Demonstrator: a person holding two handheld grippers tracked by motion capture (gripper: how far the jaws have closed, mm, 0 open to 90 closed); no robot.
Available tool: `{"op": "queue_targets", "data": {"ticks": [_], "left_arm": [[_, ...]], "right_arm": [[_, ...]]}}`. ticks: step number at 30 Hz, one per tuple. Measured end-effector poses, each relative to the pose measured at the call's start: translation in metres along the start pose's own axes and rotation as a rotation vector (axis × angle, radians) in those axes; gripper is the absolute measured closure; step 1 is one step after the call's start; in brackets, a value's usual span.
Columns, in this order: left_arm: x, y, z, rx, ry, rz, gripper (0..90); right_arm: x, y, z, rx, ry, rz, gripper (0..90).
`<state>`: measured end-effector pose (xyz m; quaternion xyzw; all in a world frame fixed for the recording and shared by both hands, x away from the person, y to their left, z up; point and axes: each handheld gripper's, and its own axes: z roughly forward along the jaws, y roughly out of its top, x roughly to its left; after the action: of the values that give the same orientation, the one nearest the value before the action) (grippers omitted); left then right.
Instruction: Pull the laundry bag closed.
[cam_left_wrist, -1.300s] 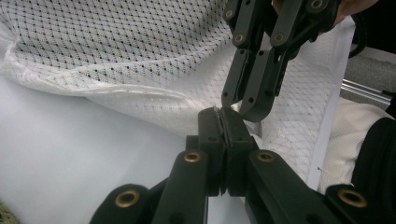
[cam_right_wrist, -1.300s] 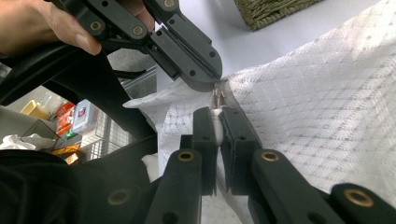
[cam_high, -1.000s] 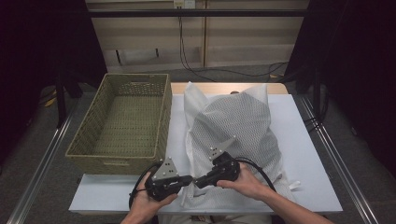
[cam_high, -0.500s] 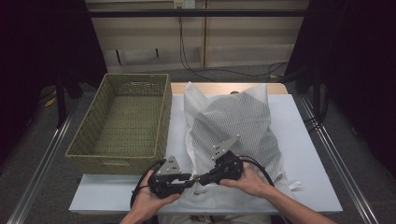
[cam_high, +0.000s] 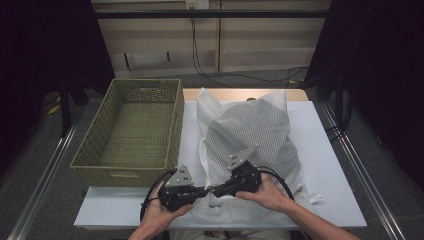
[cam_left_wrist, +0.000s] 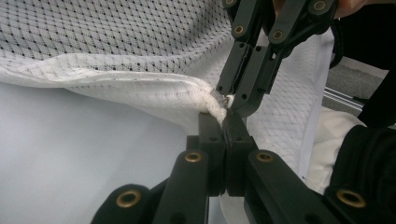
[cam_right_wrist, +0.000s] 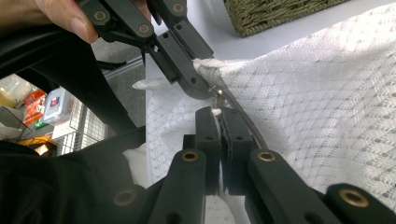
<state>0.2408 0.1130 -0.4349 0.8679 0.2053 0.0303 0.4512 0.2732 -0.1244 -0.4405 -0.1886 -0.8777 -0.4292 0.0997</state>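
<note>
now that the left gripper (cam_high: 202, 190) jaws have just been closing onto the seam of the white mesh bag (cam_high: 250, 145), both ends are pinched; the right gripper (cam_high: 216, 189) clamps its zipper pull, ready to unzip. the bag lies mid-surface (cam_high: 330, 150), long axis running near edge to far edge.

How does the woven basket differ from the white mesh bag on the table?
The basket is olive-green, stiff and open-topped; the mesh bag is white, soft and rumpled. The basket stands free at the table's left edge, while both claws pinch the bag's near edge. Both rest on the white table.
</note>
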Motion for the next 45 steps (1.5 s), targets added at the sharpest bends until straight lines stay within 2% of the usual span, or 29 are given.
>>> {"op": "queue_targets", "data": {"ticks": [6,7,15,22,24,27,36,40,41,45], "left_arm": [[0.000,0.000,-0.002,-0.018,0.006,-0.008,89.0],[0.000,0.000,-0.003,-0.006,0.009,-0.006,89.0],[0.000,-0.001,-0.005,-0.007,0.012,-0.015,89.0],[0.000,-0.001,-0.007,-0.021,0.015,-0.026,89.0],[0.002,-0.002,-0.010,-0.021,0.018,-0.023,89.0],[0.005,-0.004,-0.011,-0.024,0.012,-0.038,89.0],[0.004,-0.003,-0.010,-0.026,0.010,-0.035,89.0],[0.004,-0.004,-0.011,-0.022,0.012,-0.038,89.0],[0.004,-0.004,-0.011,-0.024,0.016,-0.039,89.0],[0.004,-0.004,-0.012,-0.031,0.011,-0.038,89.0]], "right_arm": [[-0.002,0.000,0.001,-0.003,-0.002,0.012,88.1],[-0.002,0.000,0.001,-0.002,-0.005,0.003,88.1],[-0.003,-0.005,0.003,0.008,-0.019,0.009,88.1],[-0.003,-0.005,0.002,0.013,-0.035,0.000,88.1],[-0.004,-0.007,0.001,0.008,-0.038,0.011,88.1],[-0.003,-0.008,0.001,0.015,-0.044,0.012,88.1],[-0.002,-0.009,-0.001,0.018,-0.057,0.009,88.1],[-0.002,-0.011,-0.003,0.022,-0.077,0.023,88.1],[-0.003,-0.011,-0.004,0.026,-0.066,0.020,88.1],[-0.002,-0.010,-0.005,0.017,-0.079,0.010,88.1]]}}
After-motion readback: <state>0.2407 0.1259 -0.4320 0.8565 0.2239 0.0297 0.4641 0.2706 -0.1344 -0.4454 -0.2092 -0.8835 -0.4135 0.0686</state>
